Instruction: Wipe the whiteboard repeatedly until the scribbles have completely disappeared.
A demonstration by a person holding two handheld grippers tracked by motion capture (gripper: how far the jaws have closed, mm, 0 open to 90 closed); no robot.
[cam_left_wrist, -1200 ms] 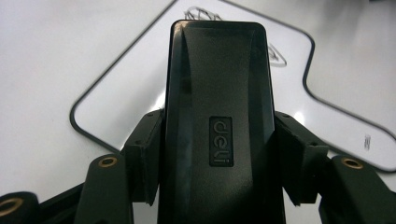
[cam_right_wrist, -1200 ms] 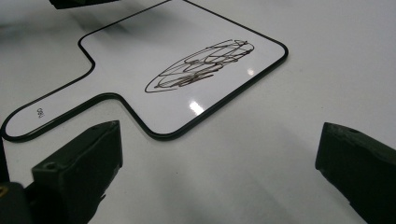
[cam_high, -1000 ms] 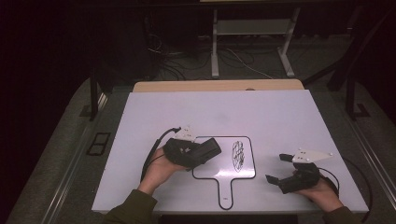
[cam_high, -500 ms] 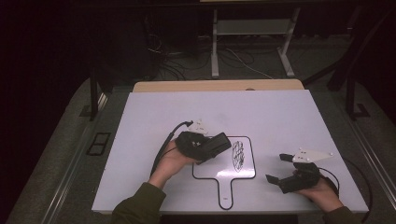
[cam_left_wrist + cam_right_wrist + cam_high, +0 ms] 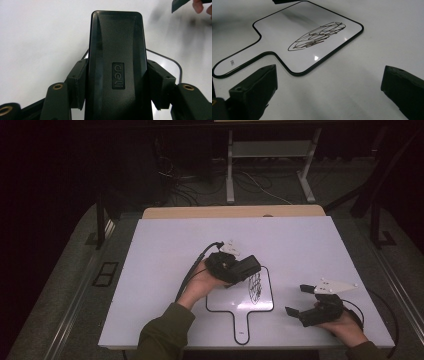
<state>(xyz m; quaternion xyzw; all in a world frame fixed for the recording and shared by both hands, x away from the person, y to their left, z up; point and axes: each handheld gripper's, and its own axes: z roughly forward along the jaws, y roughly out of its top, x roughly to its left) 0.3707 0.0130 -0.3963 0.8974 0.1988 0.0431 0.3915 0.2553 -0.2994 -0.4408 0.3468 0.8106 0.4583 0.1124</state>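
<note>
While the left hand-held gripper [image 5: 239,269] stays clamped on the black eraser [image 5: 117,65], over the small whiteboard [image 5: 294,35] by its scribble [image 5: 255,287], it looks light, rigid, smooth-sided; mid-body grip suits. Right hand-held gripper [image 5: 306,301] gapes, empty, on surface [image 5: 165,245].

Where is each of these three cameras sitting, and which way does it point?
High view: above the person's side, looking forward and down on the white table; both forearms, the left tongs and right tongs show.
Left gripper view: rides the left tongs, looking along jaws clamped on a black eraser.
Right gripper view: rides the right tongs, open jaws at the bottom, facing the paddle whiteboard.
Shared: the scribble also appears from above.
</note>
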